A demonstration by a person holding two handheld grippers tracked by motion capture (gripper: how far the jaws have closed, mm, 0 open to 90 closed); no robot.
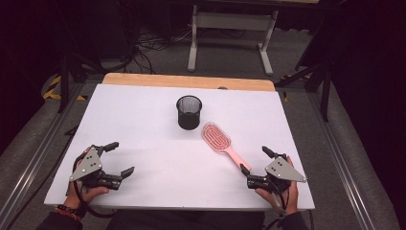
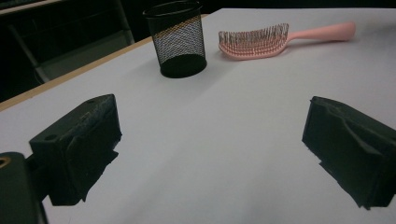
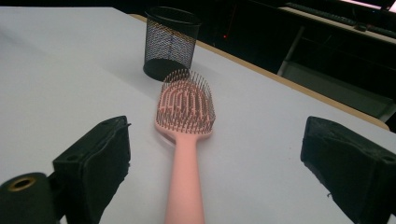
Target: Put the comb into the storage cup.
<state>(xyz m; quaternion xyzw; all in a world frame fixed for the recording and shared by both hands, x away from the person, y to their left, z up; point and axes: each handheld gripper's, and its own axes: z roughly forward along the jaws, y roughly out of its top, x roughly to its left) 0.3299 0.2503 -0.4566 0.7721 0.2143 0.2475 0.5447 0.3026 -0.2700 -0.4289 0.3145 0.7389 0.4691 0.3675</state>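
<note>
While nothing is yet grasped, pink plastic hairbrush [image 1: 221, 142] lying bristles-up on white table [image 1: 143, 120], right of centre, handle toward near right corner. Right gripper [image 1: 255, 165] spread wide, lined up at handle tip. Left gripper [image 1: 119, 158] equally wide, near left corner, holding nothing. Round black wire-mesh cup [image 1: 188, 112] upright, just beyond brush head. Likely all still to do.

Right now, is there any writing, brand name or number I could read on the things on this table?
None: no readable text on the pink hairbrush, the black mesh cup, the white table or either gripper.
</note>
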